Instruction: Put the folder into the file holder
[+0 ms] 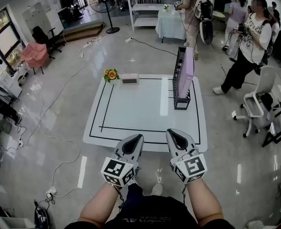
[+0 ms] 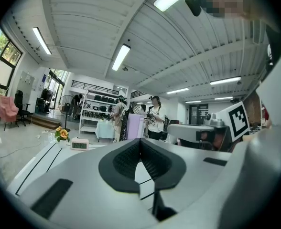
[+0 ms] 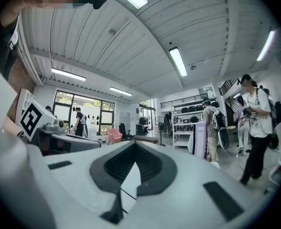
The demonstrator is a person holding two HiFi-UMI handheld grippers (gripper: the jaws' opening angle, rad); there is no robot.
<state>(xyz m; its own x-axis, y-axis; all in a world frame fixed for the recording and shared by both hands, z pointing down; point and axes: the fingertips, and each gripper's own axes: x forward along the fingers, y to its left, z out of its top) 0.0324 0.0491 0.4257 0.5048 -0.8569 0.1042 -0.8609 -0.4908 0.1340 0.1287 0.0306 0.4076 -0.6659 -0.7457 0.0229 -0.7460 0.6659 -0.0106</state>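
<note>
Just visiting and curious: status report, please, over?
Left hand-held gripper, right hand-held gripper: shut, empty. Folder standing in file holder. Flowers, clock off to the side.

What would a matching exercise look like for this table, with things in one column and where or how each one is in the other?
1. folder
2. flowers
3. clock
4. left gripper

A. shut, by the table's near edge
B. far left corner
C. standing in the file holder
D. far edge, beside the flowers

Pairs: 1-C, 2-B, 3-D, 4-A
</note>
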